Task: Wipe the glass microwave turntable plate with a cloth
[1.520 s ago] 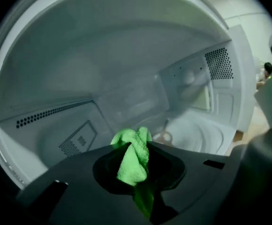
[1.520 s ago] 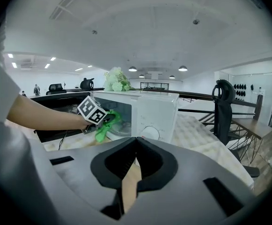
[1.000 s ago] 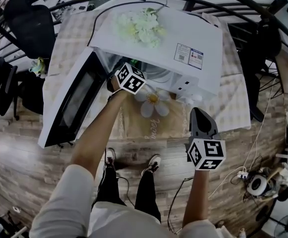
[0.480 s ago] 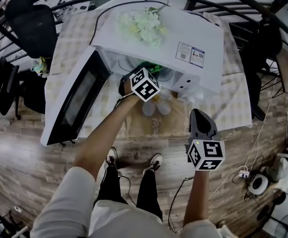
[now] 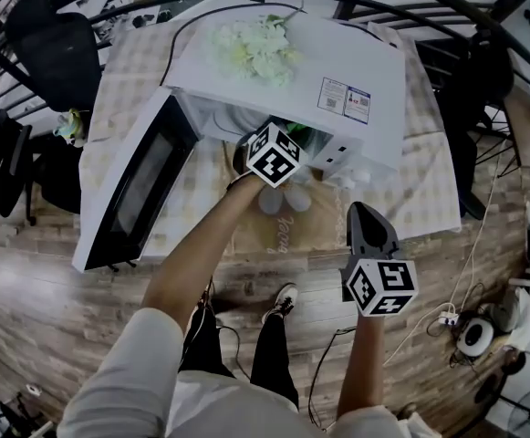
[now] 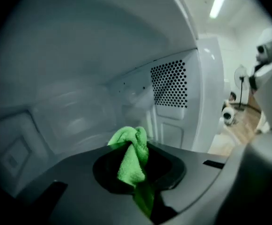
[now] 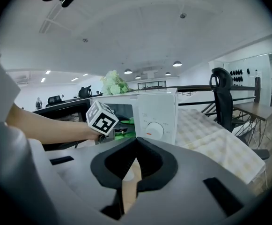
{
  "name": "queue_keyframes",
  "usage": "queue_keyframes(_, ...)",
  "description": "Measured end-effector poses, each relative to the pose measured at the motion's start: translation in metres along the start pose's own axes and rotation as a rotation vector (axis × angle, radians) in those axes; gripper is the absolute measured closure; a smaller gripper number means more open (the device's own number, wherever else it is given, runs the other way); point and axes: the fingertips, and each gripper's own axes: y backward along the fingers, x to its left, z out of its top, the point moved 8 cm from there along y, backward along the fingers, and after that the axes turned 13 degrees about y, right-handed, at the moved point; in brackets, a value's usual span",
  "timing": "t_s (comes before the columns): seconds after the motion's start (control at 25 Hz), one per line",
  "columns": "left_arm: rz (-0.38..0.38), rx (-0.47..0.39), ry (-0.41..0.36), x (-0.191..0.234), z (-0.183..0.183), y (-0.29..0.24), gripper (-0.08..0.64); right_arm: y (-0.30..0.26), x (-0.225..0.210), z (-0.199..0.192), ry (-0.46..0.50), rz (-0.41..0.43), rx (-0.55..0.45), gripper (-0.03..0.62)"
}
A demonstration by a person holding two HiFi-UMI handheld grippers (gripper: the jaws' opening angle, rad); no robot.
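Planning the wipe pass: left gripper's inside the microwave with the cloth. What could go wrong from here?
The green cloth is bunched small in the left gripper, so its hard jaws might scrape the plate, which is hidden here. The vented side wall sits close, so a wide sweep may knock it. A jolt could topple the flowers on top of the microwave.

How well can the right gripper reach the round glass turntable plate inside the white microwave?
Probably not well: the microwave door is open, but the left gripper, shut on the green cloth, occupies the opening, and the right gripper hangs outside.
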Motion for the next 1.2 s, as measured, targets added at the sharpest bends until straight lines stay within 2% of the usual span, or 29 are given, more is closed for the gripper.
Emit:
queue_keyframes(0.08,0.141,-0.024,-0.129,0.02,-0.004,0.008,0.5,0.0,-0.001,-0.002,0.015,-0.008,0.005,0.578)
queue_keyframes(0.2,0.354,0.008,-0.207,0.064,-0.013,0.018,0.5,-0.002,0.0,-0.007,0.041,-0.012,0.02,0.578)
queue_keyframes(0.28,0.432,0.064,-0.22,0.09,-0.02,0.017,0.5,-0.003,0.001,-0.012,0.052,-0.008,0.034,0.578)
queue_keyframes(0.36,0.446,0.108,-0.238,0.105,-0.024,0.012,0.5,-0.003,0.003,-0.016,0.055,-0.006,0.046,0.578)
queue_keyframes(0.44,0.42,0.132,-0.247,0.109,-0.022,0.009,0.5,-0.003,0.003,-0.017,0.055,-0.005,0.05,0.578)
queue_keyframes(0.56,0.318,0.156,-0.241,0.095,-0.021,0.002,0.5,-0.003,0.003,-0.017,0.068,-0.006,0.051,0.578)
queue_keyframes(0.68,0.243,0.193,-0.3,0.069,-0.026,-0.009,0.503,-0.002,0.004,-0.015,0.082,-0.005,0.049,0.578)
queue_keyframes(0.84,0.122,0.215,-0.239,0.042,-0.018,-0.019,0.503,-0.001,0.006,-0.015,0.08,-0.004,0.045,0.578)
queue_keyframes(1.08,-0.051,0.21,-0.233,0.0,-0.007,-0.028,0.502,0.004,0.009,-0.017,0.062,0.006,0.045,0.578)
queue_keyframes(1.16,-0.108,0.186,-0.198,-0.008,-0.003,-0.027,0.502,0.005,0.009,-0.017,0.046,0.012,0.038,0.578)
queue_keyframes(1.2,-0.105,0.156,-0.173,-0.007,-0.002,-0.025,0.502,0.006,0.009,-0.017,0.037,0.019,0.032,0.577)
